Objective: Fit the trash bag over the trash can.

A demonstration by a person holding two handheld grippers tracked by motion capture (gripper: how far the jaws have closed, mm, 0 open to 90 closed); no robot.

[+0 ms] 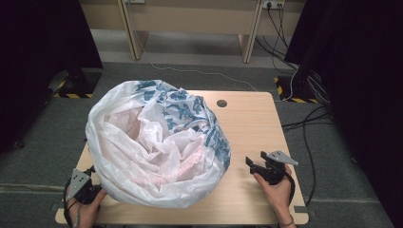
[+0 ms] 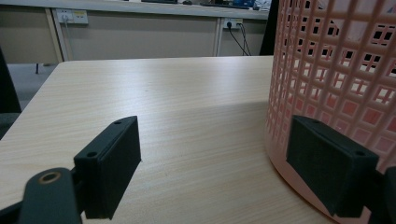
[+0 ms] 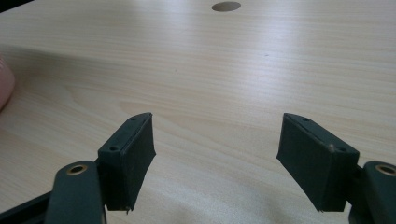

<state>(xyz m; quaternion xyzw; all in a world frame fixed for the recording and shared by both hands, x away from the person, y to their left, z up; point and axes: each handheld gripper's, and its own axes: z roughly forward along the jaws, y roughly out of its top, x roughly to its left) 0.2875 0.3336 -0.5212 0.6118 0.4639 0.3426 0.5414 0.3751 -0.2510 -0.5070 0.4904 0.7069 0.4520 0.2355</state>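
The left gripper (image 1: pixel 90 183) sits at the near left corner of the wooden table (image 1: pixel 252 128), held in the person's left hand (image 1: pixel 88 204), just beside the bulging white plastic bag (image 1: pixel 157 142); its jaws stand wide apart and hold nothing. The left gripper view (image 2: pixel 212 172) adds what the high view hides under the plastic: a pink lattice basket (image 2: pixel 336 70) stands on the tabletop (image 2: pixel 187 107), and the jaw on that view's right lies right against the basket's lower wall, though whether it truly touches cannot be told; the other jaw hangs over bare wood. From above, the bag lines the basket and spills over it, white with a blue pattern (image 1: pixel 190 111) on its far and right sides, its mouth open upward; it covers the left and middle of the table. Beyond it a round cable hole (image 1: pixel 221 103) shows in the tabletop. The right gripper (image 1: pixel 254 164), held in the right hand (image 1: pixel 278 190) near the right front edge, stands apart from the bag; its jaws are also spread wide and empty. The right gripper view (image 3: pixel 215 154) shows them over bare wood (image 3: pixel 210 70), the cable hole (image 3: pixel 226 6) far ahead, and a pink edge (image 3: pixel 5 86) at the left border.
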